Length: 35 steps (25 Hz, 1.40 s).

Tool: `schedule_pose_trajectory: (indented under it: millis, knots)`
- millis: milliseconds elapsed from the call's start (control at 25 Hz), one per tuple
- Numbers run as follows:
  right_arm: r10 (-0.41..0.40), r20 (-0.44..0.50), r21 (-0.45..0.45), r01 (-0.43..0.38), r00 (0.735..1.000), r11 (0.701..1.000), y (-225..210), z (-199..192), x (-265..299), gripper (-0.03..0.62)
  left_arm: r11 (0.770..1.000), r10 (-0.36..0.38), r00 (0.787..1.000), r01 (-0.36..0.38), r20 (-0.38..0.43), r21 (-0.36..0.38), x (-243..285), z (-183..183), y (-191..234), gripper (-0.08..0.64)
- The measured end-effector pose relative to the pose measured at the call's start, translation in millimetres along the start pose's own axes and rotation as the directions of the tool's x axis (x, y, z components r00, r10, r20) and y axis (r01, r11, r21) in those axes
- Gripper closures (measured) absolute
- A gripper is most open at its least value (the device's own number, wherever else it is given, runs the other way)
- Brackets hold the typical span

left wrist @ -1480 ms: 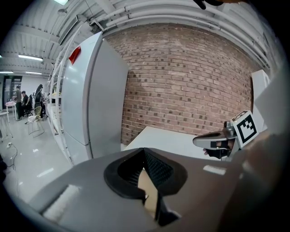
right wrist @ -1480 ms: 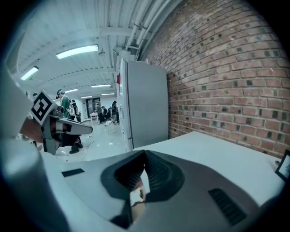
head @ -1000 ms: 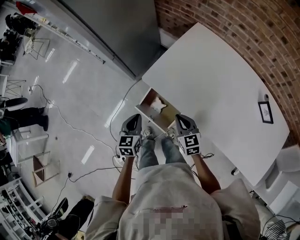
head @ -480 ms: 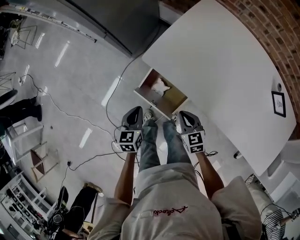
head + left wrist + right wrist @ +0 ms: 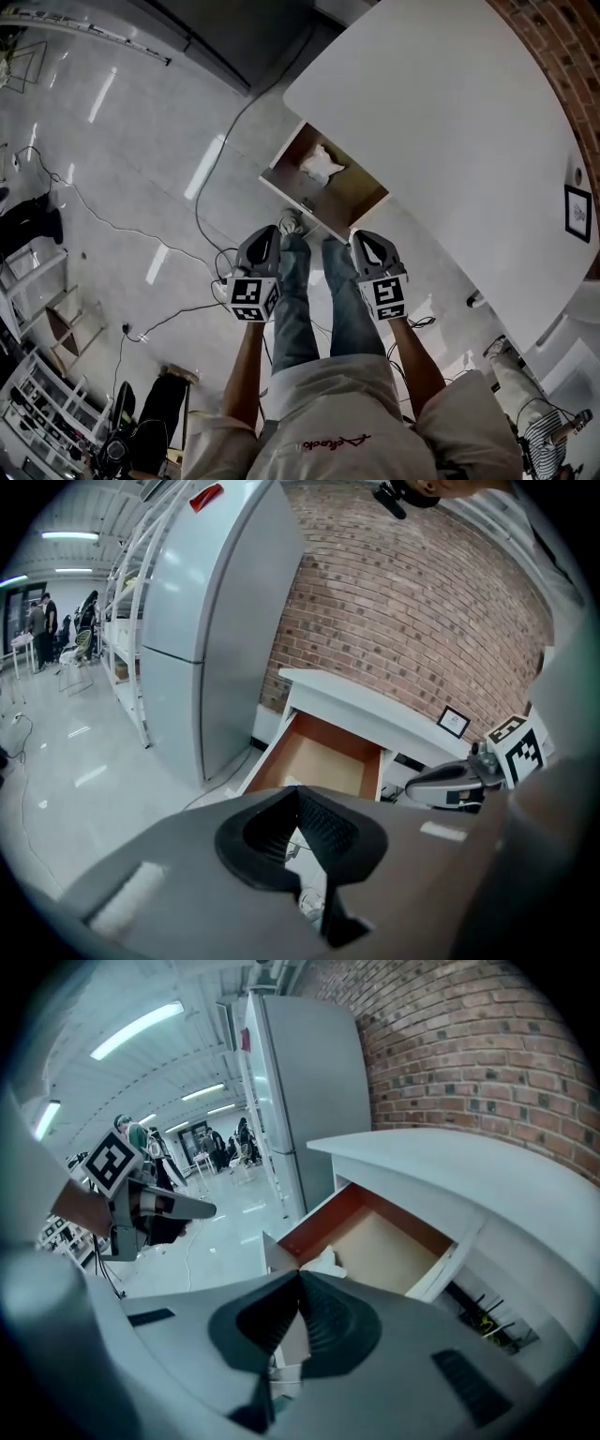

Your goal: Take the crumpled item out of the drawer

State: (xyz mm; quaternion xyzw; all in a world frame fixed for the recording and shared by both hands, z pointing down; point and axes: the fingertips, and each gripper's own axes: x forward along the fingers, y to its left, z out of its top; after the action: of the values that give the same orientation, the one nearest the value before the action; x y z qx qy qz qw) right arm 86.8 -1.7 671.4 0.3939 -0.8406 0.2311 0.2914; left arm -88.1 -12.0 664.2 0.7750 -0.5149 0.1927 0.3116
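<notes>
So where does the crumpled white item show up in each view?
Head view: crumpled item upper centre, inside the open drawer.
Left gripper view: crumpled item a pale sliver at centre.
Right gripper view: crumpled item at centre, in the drawer.
Shared landmark: the open drawer.

Even, cool indoor light. White table is brightest in head view, nr blown out. Left of table, glossy floor carries long glare streaks; ceiling tubes show lit in both gripper views. Drawer under table edge sits in soft shadow. Gripper views: heavy fisheye w/ black vignette at corners, brick wall behind table bowed, nearest foreground soft, out of focus. Head view sharp, edges curved.
</notes>
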Motion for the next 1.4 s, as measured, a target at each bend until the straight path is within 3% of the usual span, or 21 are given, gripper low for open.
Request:
schedule_pose_trajectory:
  millis: [240, 720, 1120, 1400]
  knots:
    - [-0.005, -0.026, 0.023, 0.005, 1.0, 1.0, 6, -24, 24, 0.58, 0.999, -0.037, 0.999, 0.036, -0.039, -0.035, 19, -34, 5, 0.551]
    - [-0.008, -0.046, -0.028, 0.007, 0.999, 1.0, 2, -36, 60, 0.58, 0.997, -0.053, 0.999, 0.052, -0.006, -0.056, 42, -63, 18, 0.551]
    - [-0.04, -0.124, -0.193, 0.016, 0.991, 0.981, -21, -6, 116, 0.58, 0.995, -0.044, 0.999, 0.043, -0.005, -0.091, 39, -70, 27, 0.551]
    - [-0.069, -0.205, -0.409, -0.021, 0.976, 0.912, -30, 6, 157, 0.58, 0.993, -0.038, 0.999, 0.038, -0.003, -0.11, 40, -69, 35, 0.551]
